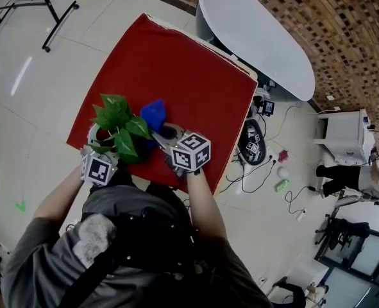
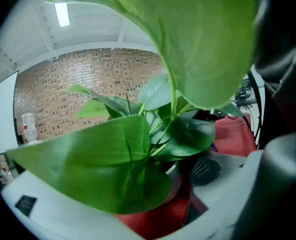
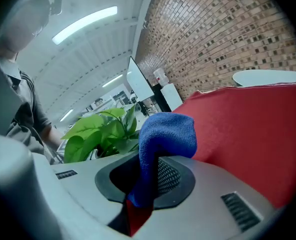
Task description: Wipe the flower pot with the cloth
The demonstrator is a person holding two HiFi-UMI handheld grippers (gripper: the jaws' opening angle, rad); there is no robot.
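A plant with broad green leaves (image 1: pixel 118 127) stands near the front edge of the red table (image 1: pixel 176 69). Its leaves hide the flower pot in the head view. In the left gripper view, part of the pale flower pot (image 2: pixel 182 176) shows under the leaves (image 2: pixel 107 169). My left gripper (image 1: pixel 104 141) (image 2: pixel 153 211) is closed around the pot from the left, with one black pad (image 2: pixel 206 169) beside the pot wall. To the plant's right, my right gripper (image 1: pixel 165 133) (image 3: pixel 137 204) is shut on a blue cloth (image 1: pixel 154 113) (image 3: pixel 165 131), which bunches up above the jaws.
A white oval table (image 1: pixel 253 31) stands behind the red one. Cables and small items (image 1: pixel 253 146) lie on the floor to the right, near a white cabinet (image 1: pixel 343 133). A person (image 1: pixel 362 175) is at the far right. A brick wall (image 3: pixel 228 39) runs behind.
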